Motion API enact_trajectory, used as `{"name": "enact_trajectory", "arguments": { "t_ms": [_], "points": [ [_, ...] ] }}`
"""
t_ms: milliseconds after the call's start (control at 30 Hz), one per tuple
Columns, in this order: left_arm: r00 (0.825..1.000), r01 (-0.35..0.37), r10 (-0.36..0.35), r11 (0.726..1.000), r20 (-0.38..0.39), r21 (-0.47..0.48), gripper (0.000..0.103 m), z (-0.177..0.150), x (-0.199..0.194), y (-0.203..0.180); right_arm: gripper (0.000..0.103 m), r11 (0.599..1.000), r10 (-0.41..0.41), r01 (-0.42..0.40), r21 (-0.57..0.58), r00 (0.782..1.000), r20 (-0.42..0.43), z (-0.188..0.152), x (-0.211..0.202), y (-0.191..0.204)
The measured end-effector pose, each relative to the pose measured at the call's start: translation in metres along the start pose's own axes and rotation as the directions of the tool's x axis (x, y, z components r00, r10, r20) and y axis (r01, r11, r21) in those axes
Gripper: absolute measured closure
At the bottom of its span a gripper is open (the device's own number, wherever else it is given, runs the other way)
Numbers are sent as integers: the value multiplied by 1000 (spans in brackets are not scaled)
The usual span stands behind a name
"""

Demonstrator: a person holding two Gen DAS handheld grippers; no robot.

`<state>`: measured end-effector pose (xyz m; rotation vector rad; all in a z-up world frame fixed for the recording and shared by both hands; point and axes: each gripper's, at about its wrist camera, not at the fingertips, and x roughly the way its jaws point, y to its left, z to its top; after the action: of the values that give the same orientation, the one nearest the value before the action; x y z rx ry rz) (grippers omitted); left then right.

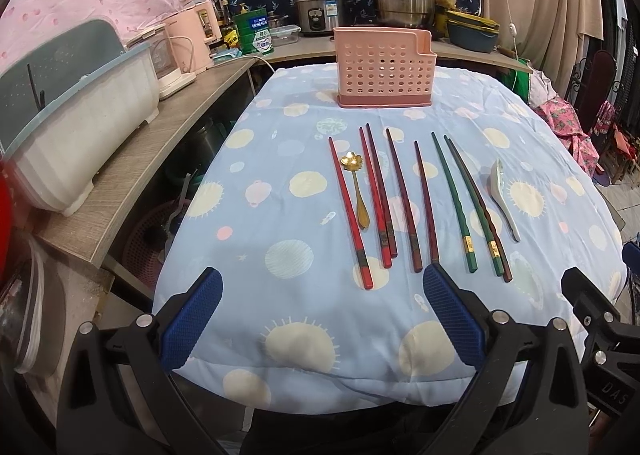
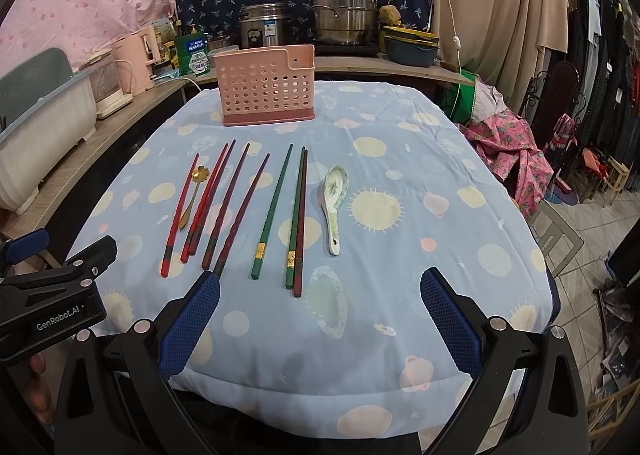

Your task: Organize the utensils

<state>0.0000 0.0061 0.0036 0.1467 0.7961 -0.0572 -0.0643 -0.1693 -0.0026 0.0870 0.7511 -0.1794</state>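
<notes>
Both tools (image 1: 322, 287) (image 2: 320, 289) wide apart, holding nothing.

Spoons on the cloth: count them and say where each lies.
2. The gold spoon lies near the left end of the row, between red chopsticks. The ceramic spoon lies at the right end, beside the green chopsticks. None looks hidden.

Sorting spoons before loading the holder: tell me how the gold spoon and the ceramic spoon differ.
The gold spoon is slim metal with a flower-shaped bowl; the ceramic spoon is broader, white with a green pattern. The gold spoon lies among the red chopsticks at the left; the ceramic spoon lies alone at the right end. Both lie flat on the cloth, bowls toward the pink holder.
</notes>
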Motion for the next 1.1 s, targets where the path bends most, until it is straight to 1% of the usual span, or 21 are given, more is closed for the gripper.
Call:
{"name": "enact_trajectory", "arguments": {
  "t_ms": [1100],
  "points": [
    [1000, -1, 1, 1000, 0, 0, 7, 0, 0, 3, 7, 1000, 1, -1, 3, 1000, 0, 0, -1, 0]
  ]
}}
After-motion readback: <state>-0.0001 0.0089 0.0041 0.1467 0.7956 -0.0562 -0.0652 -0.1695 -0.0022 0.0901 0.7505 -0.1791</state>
